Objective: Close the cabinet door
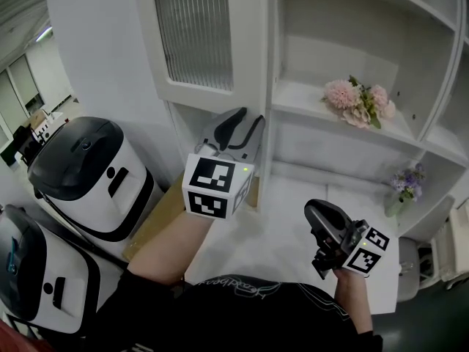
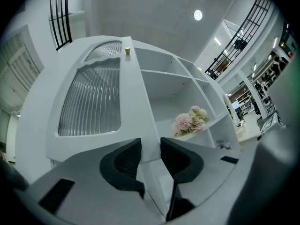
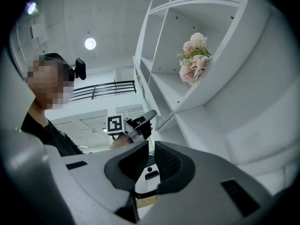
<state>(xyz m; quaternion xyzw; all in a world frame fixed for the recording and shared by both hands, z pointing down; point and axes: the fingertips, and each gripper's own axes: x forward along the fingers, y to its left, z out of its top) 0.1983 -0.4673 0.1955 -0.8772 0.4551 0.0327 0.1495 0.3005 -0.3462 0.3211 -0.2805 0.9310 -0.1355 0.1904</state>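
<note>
Left gripper (image 2: 150, 149) fingers (image 2: 125, 162) are held apart at the open cabinet door's (image 2: 91, 102) upright right edge; right gripper (image 3: 151, 159), parted and empty, is kept farther off.

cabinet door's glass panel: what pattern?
The glass panel has fine vertical ribbing, greyish; clearest in the left gripper view.

Right gripper (image 3: 151, 148) jaws are seen slightly apart, nothing gripped between them. Beyond them, the left gripper (image 3: 149, 116) is seen held up near the white shelving (image 3: 220, 93). Pink flowers (image 3: 193, 55) are noted on one shelf. A person (image 3: 44, 121) in dark clothing is recorded at left, under a ceiling light (image 3: 90, 43).
</note>
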